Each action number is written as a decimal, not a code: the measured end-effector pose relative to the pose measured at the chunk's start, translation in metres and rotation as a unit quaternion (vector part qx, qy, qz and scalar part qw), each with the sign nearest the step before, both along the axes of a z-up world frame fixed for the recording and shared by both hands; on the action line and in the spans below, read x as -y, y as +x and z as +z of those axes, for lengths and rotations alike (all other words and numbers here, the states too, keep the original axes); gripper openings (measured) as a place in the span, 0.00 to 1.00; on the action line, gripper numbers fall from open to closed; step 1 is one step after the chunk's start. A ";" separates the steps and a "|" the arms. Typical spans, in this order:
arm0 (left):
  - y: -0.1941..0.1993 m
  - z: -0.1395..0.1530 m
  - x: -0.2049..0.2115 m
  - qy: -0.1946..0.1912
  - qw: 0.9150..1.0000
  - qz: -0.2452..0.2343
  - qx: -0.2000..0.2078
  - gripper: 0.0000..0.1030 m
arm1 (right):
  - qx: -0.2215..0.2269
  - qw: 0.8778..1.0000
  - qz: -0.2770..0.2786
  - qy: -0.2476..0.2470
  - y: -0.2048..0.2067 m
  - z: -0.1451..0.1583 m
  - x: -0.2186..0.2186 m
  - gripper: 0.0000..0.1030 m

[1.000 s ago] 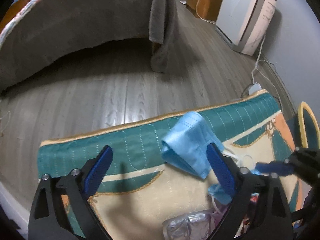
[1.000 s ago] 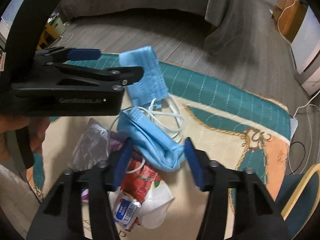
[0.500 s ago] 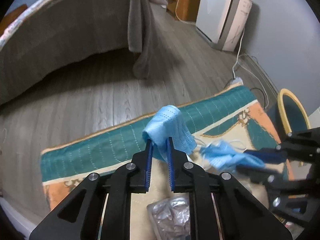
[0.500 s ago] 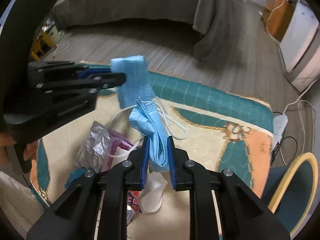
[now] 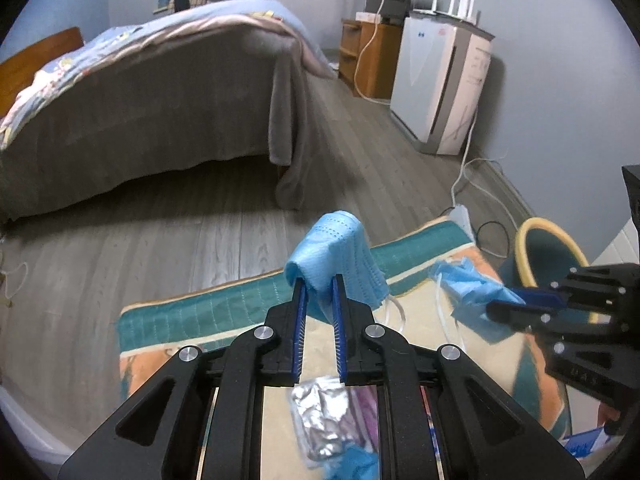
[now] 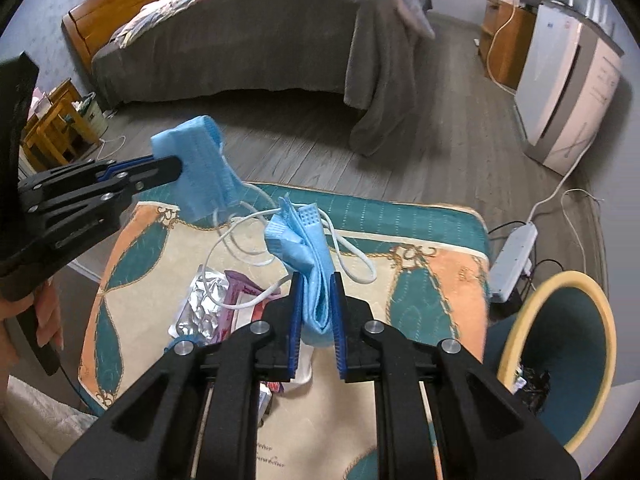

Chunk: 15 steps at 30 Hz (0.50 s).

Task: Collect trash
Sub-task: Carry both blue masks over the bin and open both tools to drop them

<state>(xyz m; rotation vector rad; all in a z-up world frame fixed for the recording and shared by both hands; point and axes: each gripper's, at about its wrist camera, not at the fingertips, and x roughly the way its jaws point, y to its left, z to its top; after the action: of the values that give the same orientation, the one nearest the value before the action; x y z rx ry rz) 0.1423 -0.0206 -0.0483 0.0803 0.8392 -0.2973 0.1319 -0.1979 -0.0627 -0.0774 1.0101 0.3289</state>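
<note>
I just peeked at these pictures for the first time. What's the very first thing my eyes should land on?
Two blue face masks, each pinched up off the rug: the left gripper holds one face mask, the right gripper holds the other face mask, white ear loops dangling. Below lies a crinkled foil wrapper; the teal bin waits at right.

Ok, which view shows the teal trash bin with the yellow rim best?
The right wrist view: the bin shows most of its yellow rim, its teal inside and some dark trash at the bottom. The left wrist view catches only part of the rim, with the right gripper covering its lower half.
</note>
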 end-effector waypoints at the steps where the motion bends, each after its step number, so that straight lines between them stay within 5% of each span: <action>1: -0.003 0.002 0.002 0.000 1.000 -0.003 0.003 0.13 | 0.004 1.000 -0.004 -0.001 -0.004 0.004 0.003 0.12; 15: -0.038 0.013 0.054 0.005 0.997 -0.068 0.017 0.13 | 0.028 0.995 -0.097 0.010 -0.035 0.034 0.090 0.12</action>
<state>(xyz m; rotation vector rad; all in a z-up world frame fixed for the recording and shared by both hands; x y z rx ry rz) 0.1040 -0.0747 -0.0355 0.1522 0.8020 -0.4195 0.0967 -0.2881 -0.0285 0.0289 0.9508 0.1577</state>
